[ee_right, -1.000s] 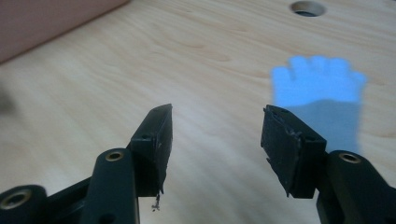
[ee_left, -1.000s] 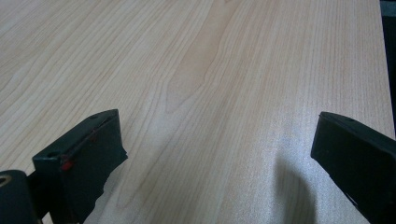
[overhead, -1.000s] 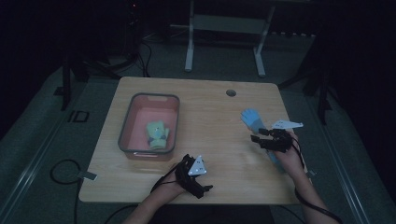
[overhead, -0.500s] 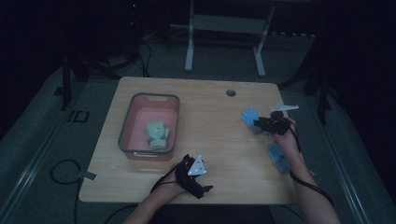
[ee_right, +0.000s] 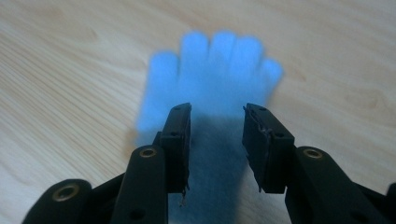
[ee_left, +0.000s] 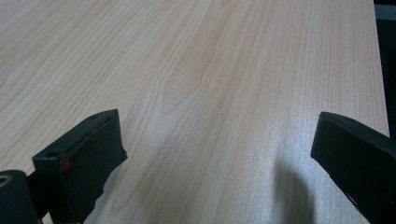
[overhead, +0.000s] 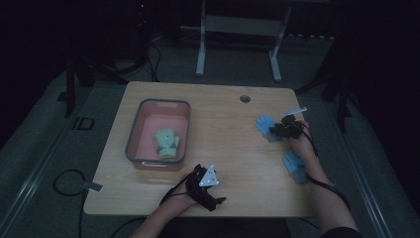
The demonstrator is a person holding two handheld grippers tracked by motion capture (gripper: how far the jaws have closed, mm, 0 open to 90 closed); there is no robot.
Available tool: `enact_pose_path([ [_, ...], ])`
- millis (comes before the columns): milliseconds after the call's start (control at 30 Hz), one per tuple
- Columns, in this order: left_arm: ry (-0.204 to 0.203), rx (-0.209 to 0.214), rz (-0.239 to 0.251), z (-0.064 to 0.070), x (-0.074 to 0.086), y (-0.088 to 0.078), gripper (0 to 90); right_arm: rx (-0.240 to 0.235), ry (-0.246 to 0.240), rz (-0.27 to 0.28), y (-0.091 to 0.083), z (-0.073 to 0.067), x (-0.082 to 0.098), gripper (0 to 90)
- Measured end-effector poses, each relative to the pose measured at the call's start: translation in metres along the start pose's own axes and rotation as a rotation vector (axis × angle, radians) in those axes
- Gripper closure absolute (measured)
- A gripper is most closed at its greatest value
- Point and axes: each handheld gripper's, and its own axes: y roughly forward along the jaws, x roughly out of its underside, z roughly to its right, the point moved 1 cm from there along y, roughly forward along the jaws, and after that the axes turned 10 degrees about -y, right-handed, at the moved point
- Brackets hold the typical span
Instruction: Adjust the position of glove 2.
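While the left gripper (overhead: 214,191) rests spread wide on the table (overhead: 223,124), the right gripper (ee_right: 215,140), jaws just narrowed yet apart, hovers over a blue glove (ee_right: 212,70) at the table's right side

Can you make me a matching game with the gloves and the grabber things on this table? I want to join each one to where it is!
Things:
1. green glove
2. blue glove with fingers spread
3. second blue glove
4. left hand-held gripper

Places:
A. beside the person's right forearm
B. inside the pink bin
C. over bare wood, jaws wide apart
D. just ahead of the right hand-held gripper

Pairs: 1-B, 2-D, 3-A, 4-C
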Motion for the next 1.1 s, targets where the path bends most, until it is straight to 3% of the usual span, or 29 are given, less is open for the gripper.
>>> enact_pose_path([
  [167,0.001,0.002,-0.005,0.0,0.0,0.0,2.3,-0.015,0.031,-0.006,0.003,0.0,0.002,66.4],
  [333,0.003,0.001,-0.006,0.0,0.001,0.001,2.3,-0.012,0.04,-0.023,0.003,-0.004,-0.001,80.6],
  [500,0.003,-0.001,-0.003,0.0,0.001,0.001,2.3,0.017,0.103,-0.021,0.001,-0.009,-0.002,85.2],
  [633,0.011,-0.008,0.002,0.0,0.001,0.0,2.3,0.036,0.146,0.006,-0.008,-0.019,-0.003,86.6],
  [900,0.01,-0.012,0.002,0.0,0.001,0.0,2.3,0.031,0.179,0.06,-0.039,-0.05,-0.013,87.0],
  [1100,0.01,-0.012,0.002,0.0,0.0,0.0,2.3,0.033,0.172,0.082,-0.058,-0.071,-0.02,87.1],
])
